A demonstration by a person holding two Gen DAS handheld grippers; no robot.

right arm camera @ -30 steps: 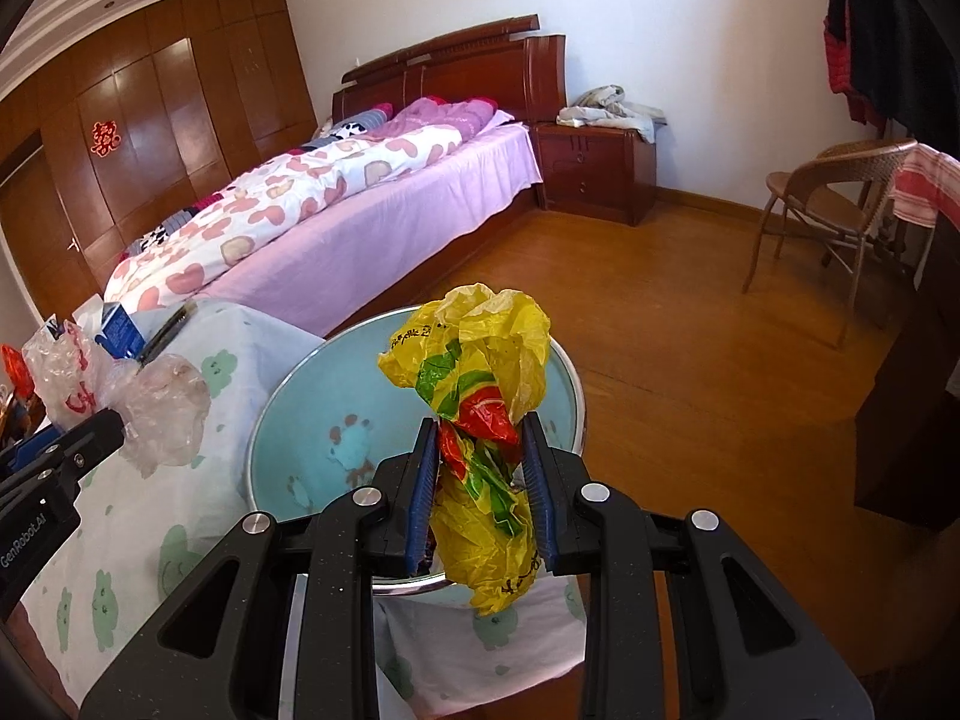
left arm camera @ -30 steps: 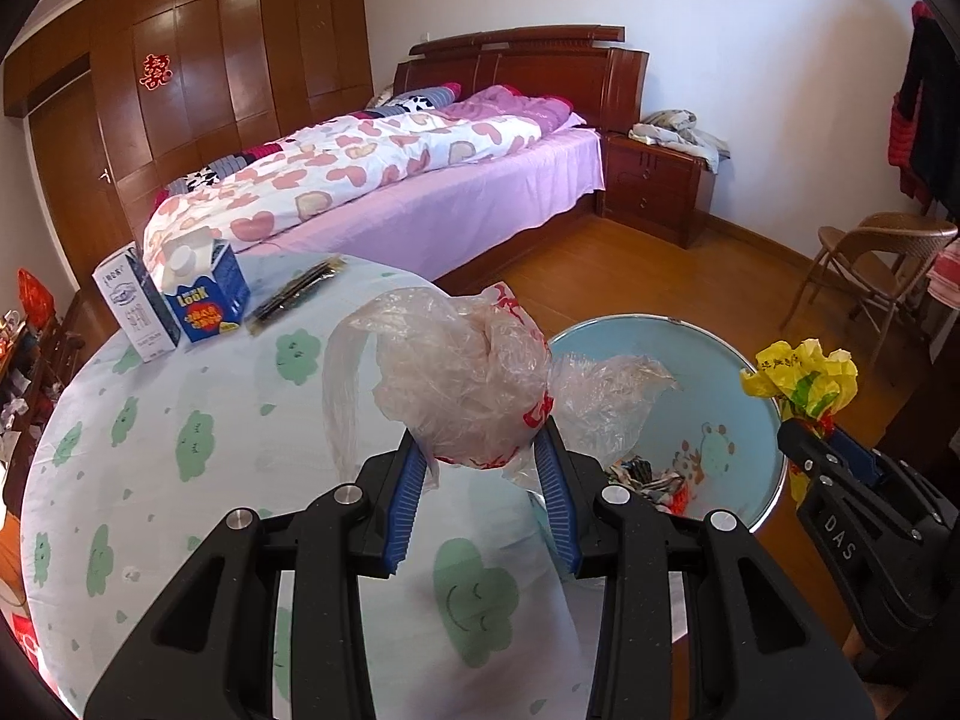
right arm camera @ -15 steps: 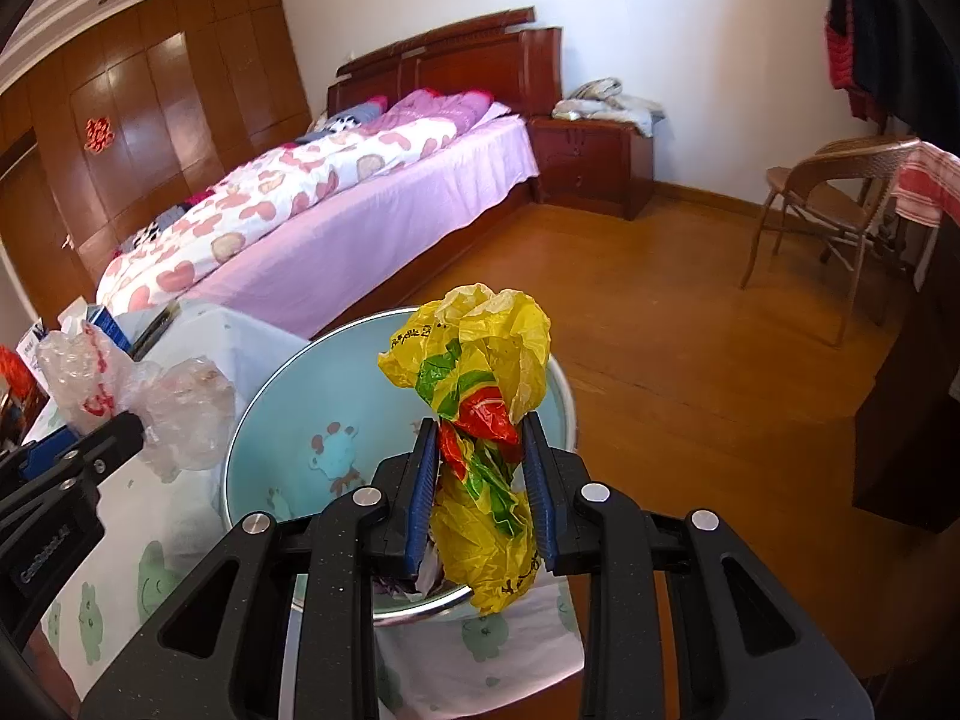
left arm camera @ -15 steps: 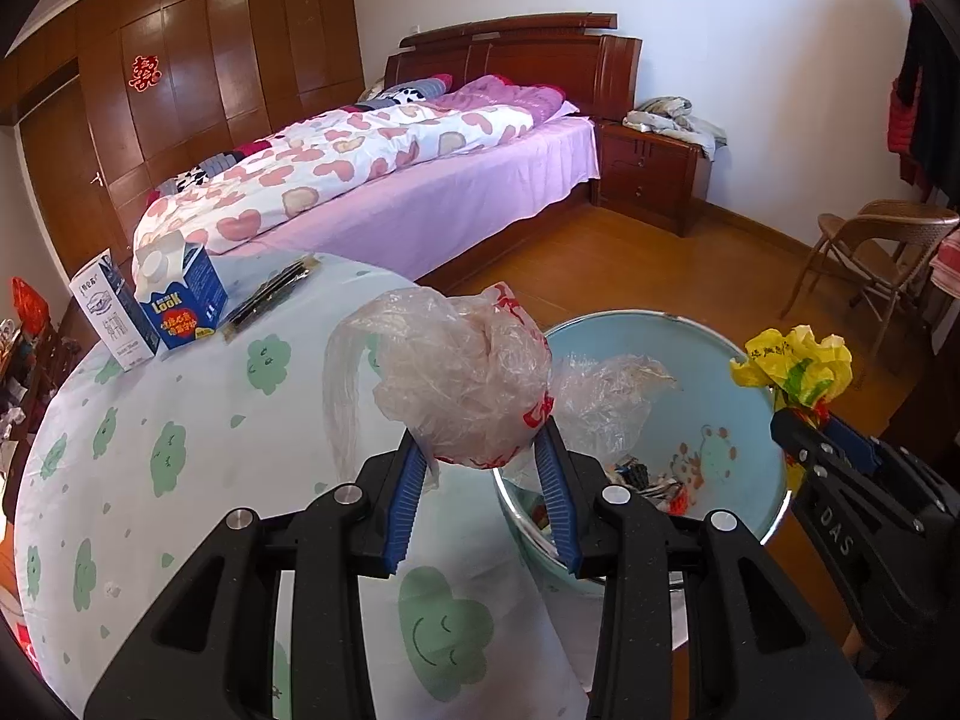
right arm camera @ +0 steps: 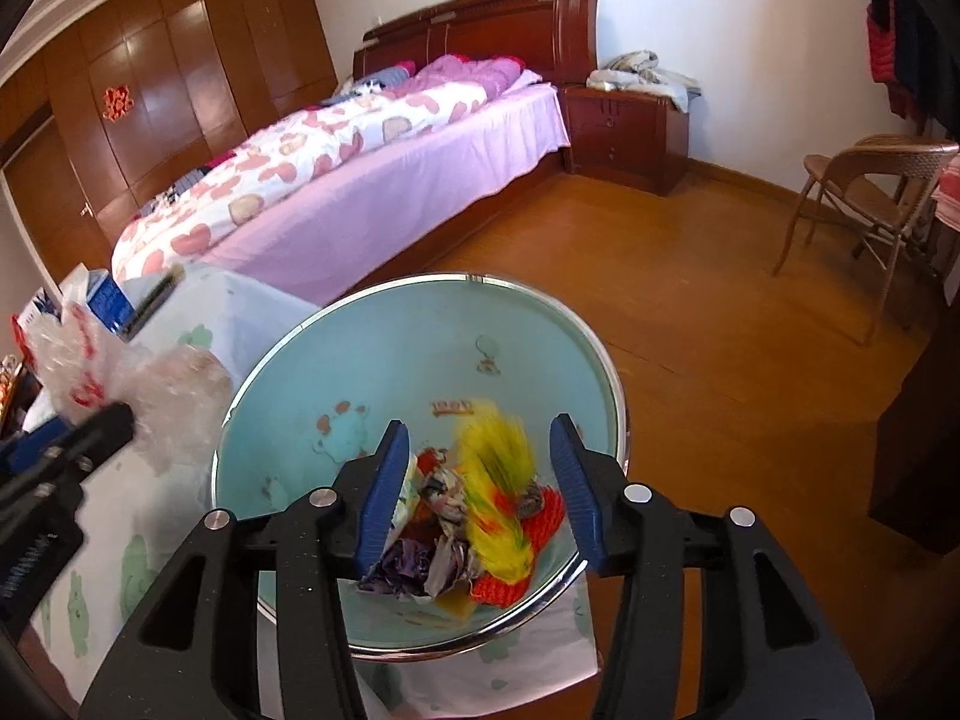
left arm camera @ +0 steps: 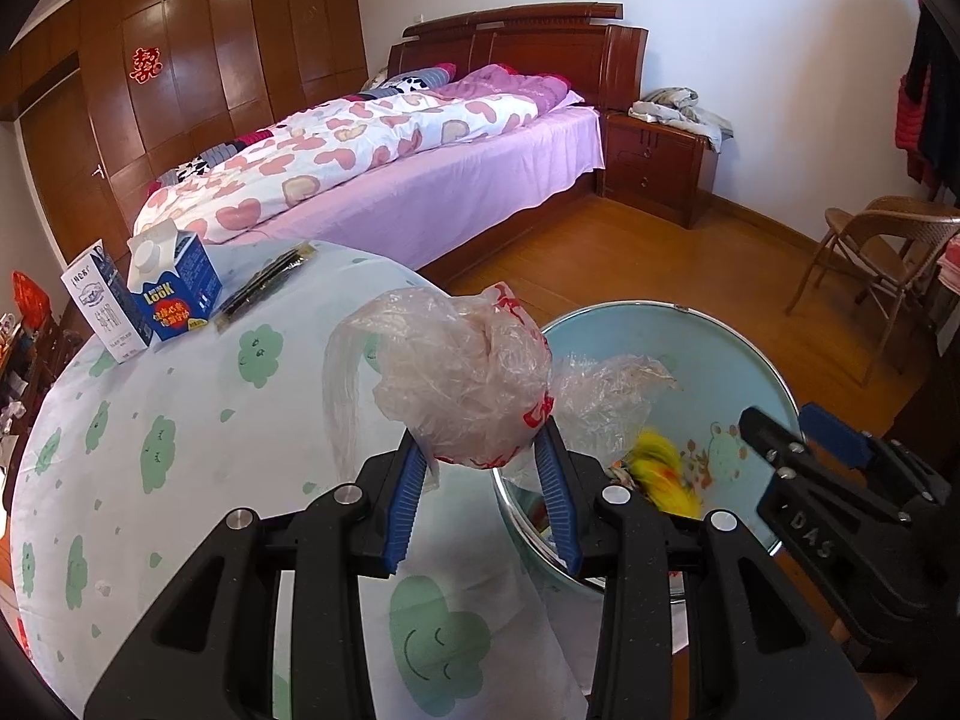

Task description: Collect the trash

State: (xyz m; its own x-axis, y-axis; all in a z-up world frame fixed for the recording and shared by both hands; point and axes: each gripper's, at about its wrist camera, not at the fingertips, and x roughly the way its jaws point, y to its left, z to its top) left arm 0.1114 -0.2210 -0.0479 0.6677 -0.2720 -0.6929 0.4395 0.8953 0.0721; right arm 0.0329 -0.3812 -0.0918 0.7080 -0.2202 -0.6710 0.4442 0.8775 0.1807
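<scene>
Trash in the form of a yellow bag point(right arm camera: 495, 480) blurred between the right gripper point(right arm camera: 480, 492)'s just-opened, spread jaws, touching neither pad, above the litter in the blue bin point(right arm camera: 384, 360). Both grippers angled downward. The left gripper point(left arm camera: 480, 492) pinched a clear plastic bag point(left arm camera: 462, 384) just outside the bin's rim, over the table point(left arm camera: 150, 420) edge.

Yellow/red/green wrapper point(right arm camera: 495, 480); pale blue bin point(right arm camera: 384, 360) w/ cartoon prints; clear bag point(left arm camera: 462, 384), red print; tablecloth point(left arm camera: 180, 420) green clouds.
</scene>
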